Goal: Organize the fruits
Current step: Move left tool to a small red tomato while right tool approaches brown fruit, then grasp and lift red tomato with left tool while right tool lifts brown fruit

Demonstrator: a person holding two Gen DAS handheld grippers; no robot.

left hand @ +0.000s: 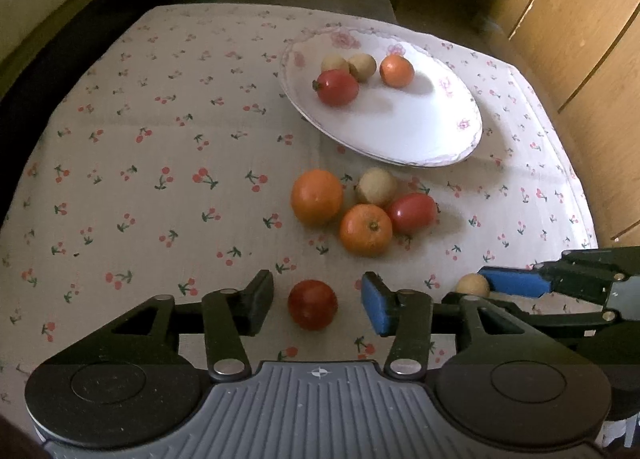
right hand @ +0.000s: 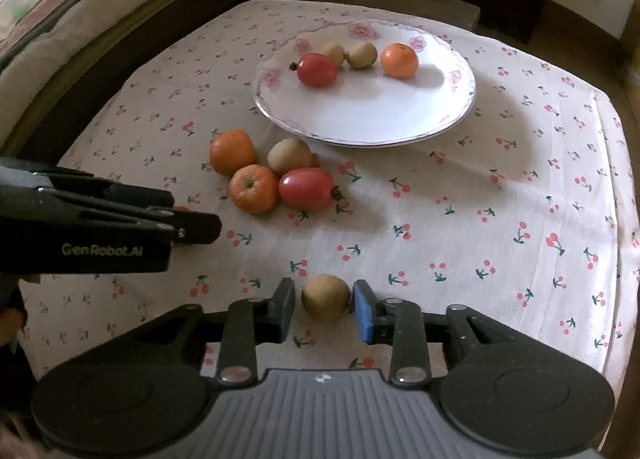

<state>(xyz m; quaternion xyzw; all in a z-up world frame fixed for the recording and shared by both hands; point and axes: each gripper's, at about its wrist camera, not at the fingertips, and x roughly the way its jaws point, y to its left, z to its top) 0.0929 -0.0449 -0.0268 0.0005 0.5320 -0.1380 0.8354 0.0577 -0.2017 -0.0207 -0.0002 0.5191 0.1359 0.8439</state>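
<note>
While both pairs of jaws stand parted around a fruit, neither is pressing on it. The left gripper (left hand: 318, 305) straddles a dark red fruit (left hand: 312, 303) low in the middle of its frame, with clear gaps on both sides, so it is released. The right gripper (right hand: 323, 305) brackets a small tan fruit (right hand: 325, 296) far more narrowly; the blue pad (right hand: 362, 309) sits just beside its skin, the black pad slightly apart, and I judge this one released too, though contact on the blue side is hard to rule out.

Both fruits rest on the cherry-print surface (right hand: 440, 219), near its lower edge in the frame. To grasp well, each fruit should stay centred between the pads, with the closing slow and gentle, since round fruit can roll or squirt forward, and the red one looks soft.

Further up the frame lies a cluster of two oranges (left hand: 316, 197), another tan fruit and a red one, all touching. Beyond it, in the upper middle, the flowered white plate (left hand: 400, 131) already holds four fruits along its far side, leaving its near half bare for setting these down.
</note>
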